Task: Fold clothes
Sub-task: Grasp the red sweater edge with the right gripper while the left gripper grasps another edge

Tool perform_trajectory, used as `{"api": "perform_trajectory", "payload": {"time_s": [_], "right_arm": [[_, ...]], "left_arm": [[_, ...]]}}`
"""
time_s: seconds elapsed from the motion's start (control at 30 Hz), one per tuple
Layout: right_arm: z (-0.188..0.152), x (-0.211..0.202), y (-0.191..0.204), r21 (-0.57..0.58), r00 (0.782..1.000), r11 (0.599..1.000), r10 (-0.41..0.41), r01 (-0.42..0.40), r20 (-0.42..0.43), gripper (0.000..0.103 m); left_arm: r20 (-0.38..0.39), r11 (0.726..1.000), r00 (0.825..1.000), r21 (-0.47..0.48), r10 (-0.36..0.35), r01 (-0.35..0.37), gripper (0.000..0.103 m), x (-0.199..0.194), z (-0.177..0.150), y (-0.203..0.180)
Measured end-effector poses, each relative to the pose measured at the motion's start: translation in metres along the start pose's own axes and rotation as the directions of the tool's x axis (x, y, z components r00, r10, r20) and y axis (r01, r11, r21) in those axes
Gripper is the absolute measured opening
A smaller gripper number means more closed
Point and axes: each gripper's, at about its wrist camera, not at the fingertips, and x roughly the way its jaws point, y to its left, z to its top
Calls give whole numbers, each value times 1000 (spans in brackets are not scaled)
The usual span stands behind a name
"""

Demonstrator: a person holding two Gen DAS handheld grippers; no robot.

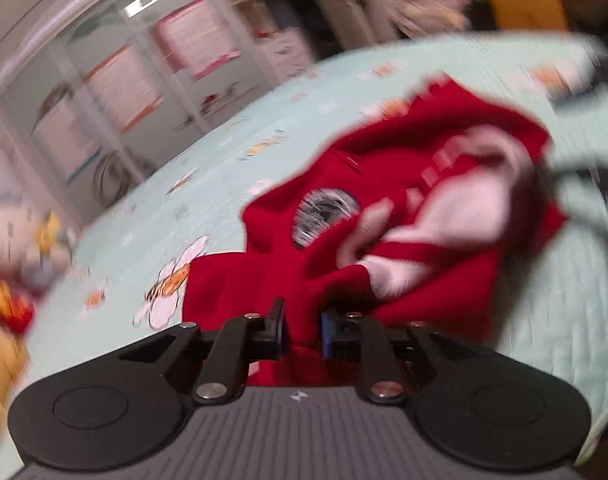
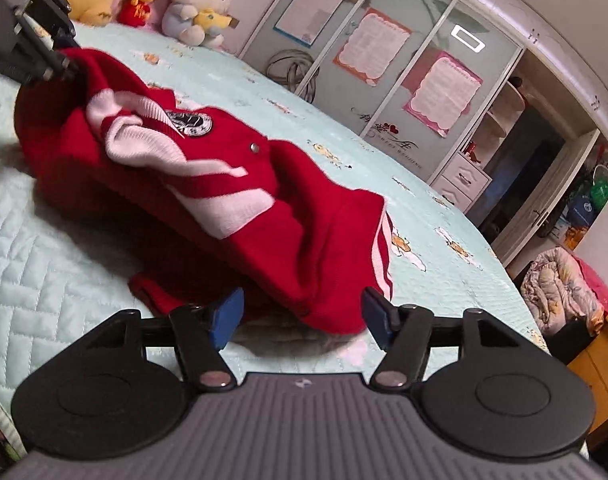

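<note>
My left gripper (image 1: 301, 330) pinches the red knit sweater with white stripes (image 2: 207, 184), upper left of the right view. Its long axis runs down to my right gripper (image 2: 301, 316), gaping empty at the hem

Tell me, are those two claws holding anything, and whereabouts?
The left gripper pinches a fold of the red sweater at its edge; the right gripper is open, holding nothing.
</note>
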Motion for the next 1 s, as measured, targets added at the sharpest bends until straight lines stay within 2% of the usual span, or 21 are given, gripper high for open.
{"api": "perform_trajectory", "payload": {"time_s": [0.07, 0.2, 0.33, 0.5, 0.6, 0.67, 0.73, 0.77, 0.8, 0.83, 0.87, 0.9, 1.0], "right_arm": [[0, 1, 1, -17, 1000, 1000, -3, 3, 2, 65], [-3, 5, 9, -93, 1000, 995, -24, 24, 4, 65], [-1, 10, 16, -196, 998, 978, -60, 66, 34, 66], [9, 16, 24, -281, 993, 957, -40, 70, 112, 68], [6, 24, 34, -379, 984, 918, -51, 114, 172, 68], [4, 30, 42, -459, 976, 871, -89, 174, 200, 68], [3, 31, 49, -532, 964, 820, -89, 213, 249, 67], [4, 31, 50, -550, 964, 808, -81, 212, 253, 66], [5, 31, 51, -567, 964, 796, -72, 211, 257, 60], [9, 31, 48, -555, 969, 812, -52, 181, 240, 53], [16, 30, 43, -526, 977, 839, -28, 138, 212, 39], [23, 29, 38, -500, 979, 857, -23, 123, 201, 32], [52, 18, 19, -392, 980, 915, -18, 95, 197, 20]], "left_arm": [[8, 995, 1000, -95, -4, 5, 18, -3, 7, 15], [49, 979, 999, -205, 8, 2, 18, -13, 21, 26], [79, 956, 996, -292, 47, -22, 18, -18, 36, 40], [60, 935, 996, -353, 58, -33, 18, -18, 37, 51], [45, 942, 997, -334, 61, -43, 18, -16, 35, 47], [33, 945, 997, -324, 63, -49, 18, -13, 34, 45], [21, 944, 998, -324, 66, -56, 18, -9, 34, 48], [20, 944, 997, -324, 68, -58, 18, -9, 34, 49], [21, 944, 997, -325, 69, -58, 18, -8, 33, 51], [23, 944, 997, -326, 70, -59, 18, -8, 33, 54], [28, 944, 997, -325, 72, -59, 18, -9, 34, 56], [38, 945, 996, -322, 78, -62, 18, -11, 36, 58], [74, 948, 992, -311, 99, -72, 18, -17, 45, 67]]}}
